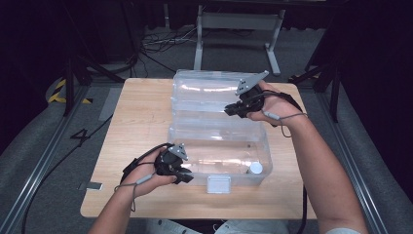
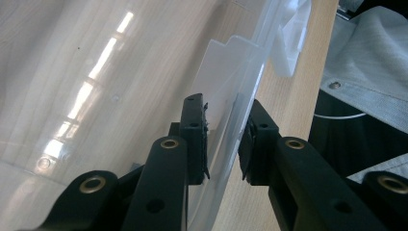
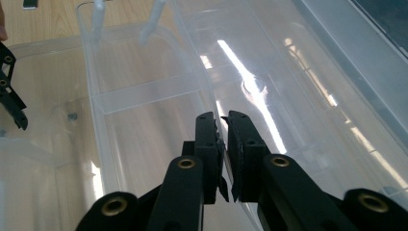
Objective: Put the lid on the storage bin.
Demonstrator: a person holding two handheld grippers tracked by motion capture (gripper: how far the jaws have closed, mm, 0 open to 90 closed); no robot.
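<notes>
On the wooden table [image 1: 136,122], both grippers are clamping the clear box [image 1: 219,156]: left gripper [image 2: 223,144] pinching its front wall, right gripper [image 3: 223,154] its lid edge [image 3: 211,103]. Next up, probably swinging the lid closed.

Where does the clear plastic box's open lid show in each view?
High view: the lid lies open behind the box, table centre, right gripper at its right side.
Left gripper view: I cannot tell lid from box.
Right gripper view: right half.
Shared landmark: the wooden table.
</notes>
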